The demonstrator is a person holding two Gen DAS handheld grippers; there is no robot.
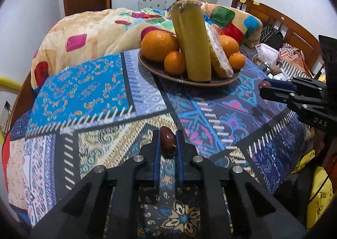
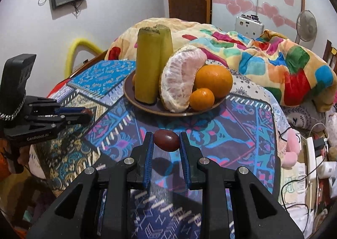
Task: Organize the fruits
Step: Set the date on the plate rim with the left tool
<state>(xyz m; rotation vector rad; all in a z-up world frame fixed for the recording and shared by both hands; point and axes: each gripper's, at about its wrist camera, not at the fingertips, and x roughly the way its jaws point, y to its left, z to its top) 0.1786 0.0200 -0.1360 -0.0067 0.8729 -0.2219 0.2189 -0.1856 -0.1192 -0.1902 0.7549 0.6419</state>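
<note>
A brown plate on the patterned cloth holds oranges, two upright yellow-green stalks and a peeled pomelo wedge. My left gripper is shut on a dark red jujube, held above the cloth in front of the plate. My right gripper is shut on a second dark red jujube, also short of the plate. Each gripper shows in the other's view, the right one and the left one.
A round table with a patchwork cloth stands by a bed with a colourful blanket. A wooden headboard, a fan, cables and clutter lie to the right.
</note>
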